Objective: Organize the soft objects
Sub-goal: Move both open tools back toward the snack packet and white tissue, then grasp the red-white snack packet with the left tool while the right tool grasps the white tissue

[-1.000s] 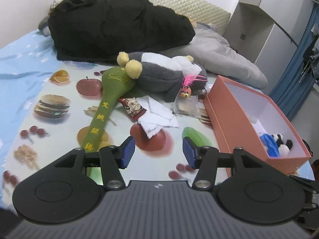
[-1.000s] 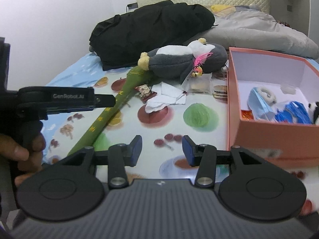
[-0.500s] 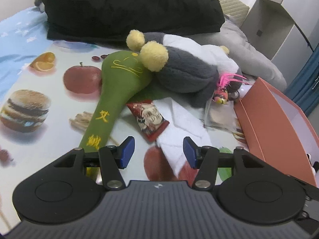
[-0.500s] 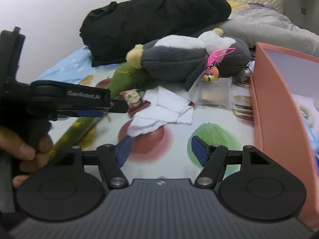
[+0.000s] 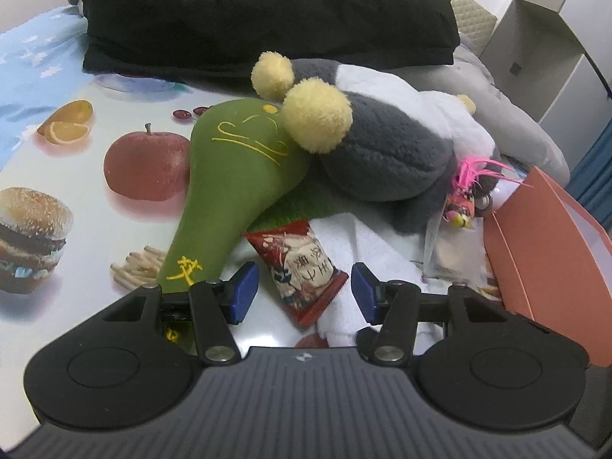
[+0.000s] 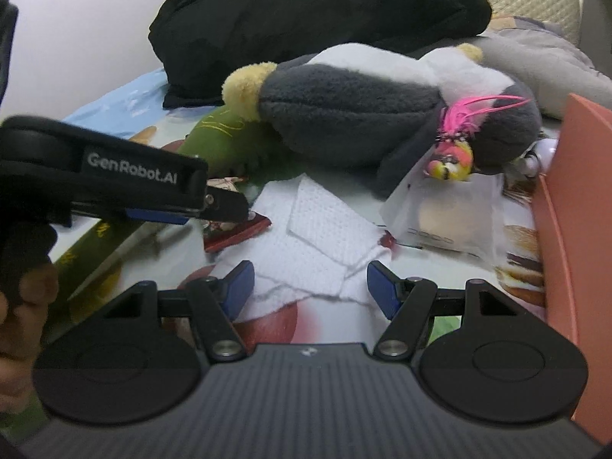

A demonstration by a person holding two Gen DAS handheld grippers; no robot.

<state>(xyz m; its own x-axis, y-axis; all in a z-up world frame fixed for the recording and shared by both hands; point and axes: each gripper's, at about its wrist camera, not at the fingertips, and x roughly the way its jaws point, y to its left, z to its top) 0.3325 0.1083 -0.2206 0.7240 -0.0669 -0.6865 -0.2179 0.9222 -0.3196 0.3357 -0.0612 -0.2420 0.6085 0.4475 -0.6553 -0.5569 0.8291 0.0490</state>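
A black coat (image 5: 267, 15) is lying bunched across the far side of a bed covered by a food-printed cloth (image 5: 76, 176). Using the grey and white plush penguin (image 5: 390, 153) as the landmark: it is lying on its side just in front of the coat, its yellow feet pointing left. An orange box (image 5: 543, 252) is sitting to the penguin's right, its inside hidden from here. A green padded paddle (image 5: 233, 187) is resting with its broad head tucked under the penguin's feet and its long handle running toward the camera and left. A white cloth (image 6: 317, 244) is lying crumpled just in front of the penguin's belly, and a clear pouch (image 6: 443, 214) is sitting in front of its head. Smallest, a red snack packet (image 5: 302, 271) is lying in front of the penguin, touching the white cloth's left edge, its long axis running from far-left to near-right.

The left gripper (image 5: 302, 288) is hovering directly over the packet with jaws spread wide, straddling it and gripping nothing. The right gripper (image 6: 308, 287) is also gaping wide and empty, poised at the white cloth's near edge. The left hand is clearly the nearer one to the packet; a short descent and a squeeze across the packet's narrow width looks like the coming move, though the diagonal lie may call for a slight wrist turn.
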